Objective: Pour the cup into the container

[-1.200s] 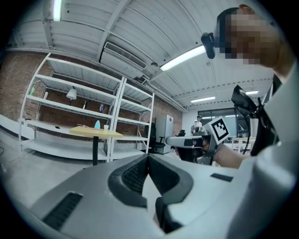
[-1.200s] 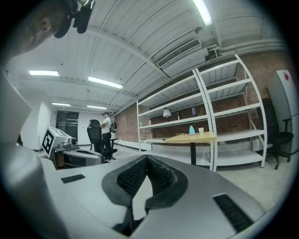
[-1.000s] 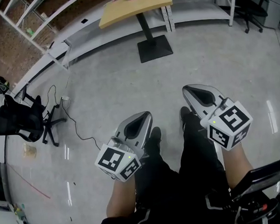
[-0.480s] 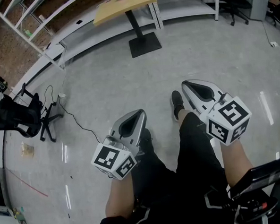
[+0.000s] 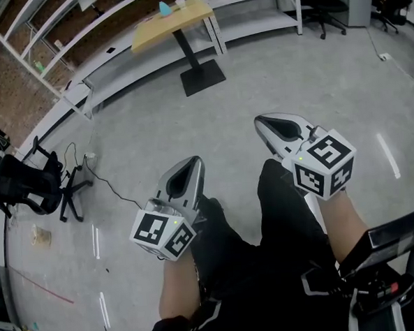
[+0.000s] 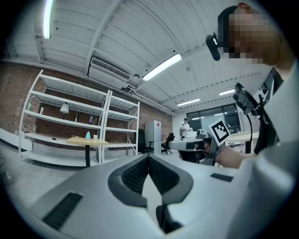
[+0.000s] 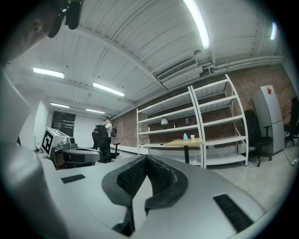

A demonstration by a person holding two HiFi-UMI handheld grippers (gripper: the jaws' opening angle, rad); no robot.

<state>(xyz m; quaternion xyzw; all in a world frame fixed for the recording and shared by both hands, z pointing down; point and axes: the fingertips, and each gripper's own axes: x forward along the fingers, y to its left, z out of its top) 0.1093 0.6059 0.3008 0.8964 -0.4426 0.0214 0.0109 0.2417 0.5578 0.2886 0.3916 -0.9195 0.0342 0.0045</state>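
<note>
In the head view you carry the left hand-held gripper (image 5: 189,166) and the right hand-held gripper (image 5: 270,124) level ahead of you over bare floor (image 5: 148,123), with your legs below them. Over the last second the yellow tabletop (image 5: 174,25) has slid further down into the picture, and the white cup (image 5: 179,2) and what I take to be the blue container (image 5: 164,8) beside it now show more fully. You are closing on them, though they are well apart from you yet.

In the left gripper view the jaws are pressed together with nothing between them. The tabletop (image 6: 86,141) stands small and far off in front of the shelving (image 6: 70,121).

In the right gripper view the jaws are likewise closed and empty. The cup (image 7: 192,137) sits just beside the blue container (image 7: 185,136) on the tabletop.

So the pour has not begun — this is only the approach, and your jaws must part before either one can take the cup.
</note>
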